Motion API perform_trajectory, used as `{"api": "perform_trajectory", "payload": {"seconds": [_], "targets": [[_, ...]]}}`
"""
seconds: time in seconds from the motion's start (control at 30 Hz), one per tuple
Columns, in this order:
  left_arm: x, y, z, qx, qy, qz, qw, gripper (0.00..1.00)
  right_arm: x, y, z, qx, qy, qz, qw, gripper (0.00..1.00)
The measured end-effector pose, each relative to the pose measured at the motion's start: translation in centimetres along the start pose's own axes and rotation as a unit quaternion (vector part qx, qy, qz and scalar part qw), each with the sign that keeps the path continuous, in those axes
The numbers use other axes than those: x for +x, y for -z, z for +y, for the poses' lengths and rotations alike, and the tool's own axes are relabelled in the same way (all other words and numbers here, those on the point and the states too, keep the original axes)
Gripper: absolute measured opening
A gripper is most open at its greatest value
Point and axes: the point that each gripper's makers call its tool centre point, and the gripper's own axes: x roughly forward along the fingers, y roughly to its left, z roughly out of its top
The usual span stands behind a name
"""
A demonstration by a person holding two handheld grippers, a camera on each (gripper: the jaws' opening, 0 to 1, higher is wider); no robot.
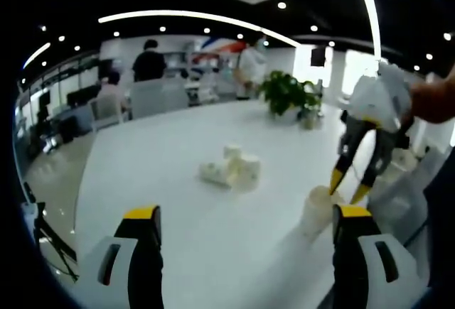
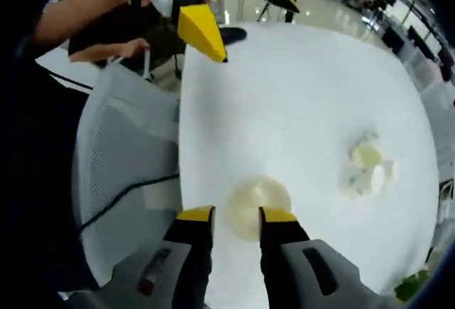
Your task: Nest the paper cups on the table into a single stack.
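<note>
A group of white paper cups [image 1: 231, 167] sits in the middle of the white table [image 1: 170, 195], some upright and some lying on their sides. One cup [image 1: 316, 211] stands alone nearer to me on the right. My left gripper [image 1: 245, 217] is wide open and holds nothing, well short of the group. My right gripper [image 1: 348, 187] hangs open just above the lone cup. Looking down in the right gripper view, the lone cup's [image 2: 259, 197] mouth lies just beyond my right gripper [image 2: 237, 214], and the group of cups [image 2: 370, 168] is at the right. The left gripper's yellow fingertips [image 2: 202, 33] show at the top.
A white mesh chair [image 2: 121, 167] with a cable stands against the table's edge [image 2: 181, 145]. A potted plant [image 1: 288, 92] stands at the table's far side. Behind it are more chairs [image 1: 153, 96] and people [image 1: 149, 60]. A person's arm [image 2: 78, 3] reaches along the top left.
</note>
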Motion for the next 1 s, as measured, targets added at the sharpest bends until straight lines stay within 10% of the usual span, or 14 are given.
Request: {"api": "perform_trajectory", "payload": {"seconds": [0.37, 0.67, 0.77, 1.0], "targets": [[0.6, -0.7, -0.2, 0.007, 0.002, -0.011, 0.9999, 0.98, -7.7, -0.1, -6.7, 0.027, 0.121, -0.135, 0.9831, 0.54], [1.2, 0.3, -0.8, 0.011, 0.005, -0.013, 0.9998, 0.98, -9.8, 4.0, -9.1, 0.113, 0.170, -0.254, 0.9454, 0.81], [1.4, 0.2, -0.3, 0.009, -0.009, -0.021, 0.9997, 0.98, -9.8, 4.8, -10.3, 0.096, 0.215, -0.308, 0.9219, 0.99], [1.3, -0.6, 0.9, 0.017, -0.036, -0.044, 0.9982, 0.99, -8.6, 7.3, -10.8, 0.141, 0.226, -0.358, 0.8948, 1.00]]}}
